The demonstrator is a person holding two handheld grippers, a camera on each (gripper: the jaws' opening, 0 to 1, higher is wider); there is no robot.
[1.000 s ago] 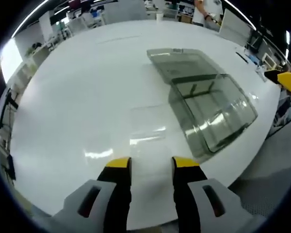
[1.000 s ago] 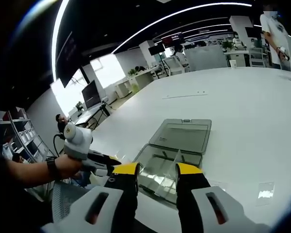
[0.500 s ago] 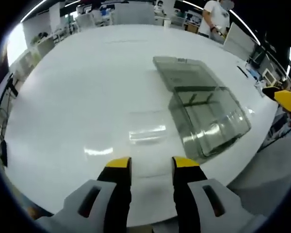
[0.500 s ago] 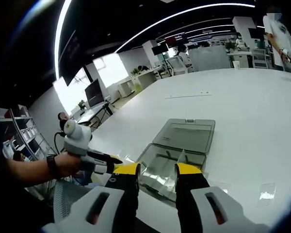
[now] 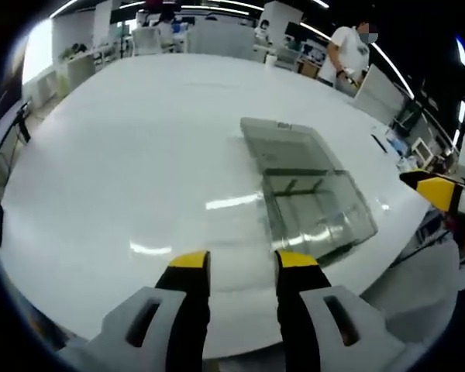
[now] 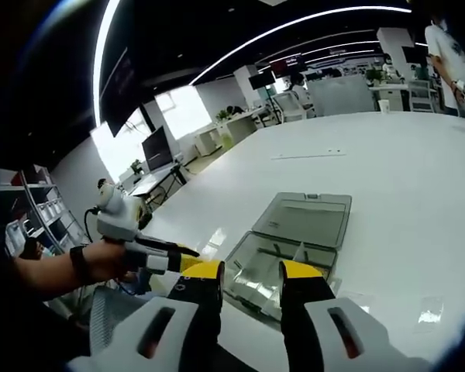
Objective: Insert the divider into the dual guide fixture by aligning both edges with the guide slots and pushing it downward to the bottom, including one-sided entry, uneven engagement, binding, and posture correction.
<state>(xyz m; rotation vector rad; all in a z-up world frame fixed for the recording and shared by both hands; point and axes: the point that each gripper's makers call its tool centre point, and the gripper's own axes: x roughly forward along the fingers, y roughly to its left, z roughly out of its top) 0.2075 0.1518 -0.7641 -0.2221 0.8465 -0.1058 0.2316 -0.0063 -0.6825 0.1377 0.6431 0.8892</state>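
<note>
My left gripper [image 5: 242, 262] hangs above the near edge of the white table [image 5: 124, 147], its 2 yellow-tipped jaws apart and holding nothing. The clear fixture box [image 5: 319, 211] sits on the table ahead and to the right of those jaws, its lid [image 5: 283, 143] lying open flat on its far side. My right gripper [image 6: 252, 273] hovers just before the box [image 6: 275, 267], jaws likewise apart and empty. A clear divider [image 6: 428, 316] lies flat on the table, well right of the box.
</note>
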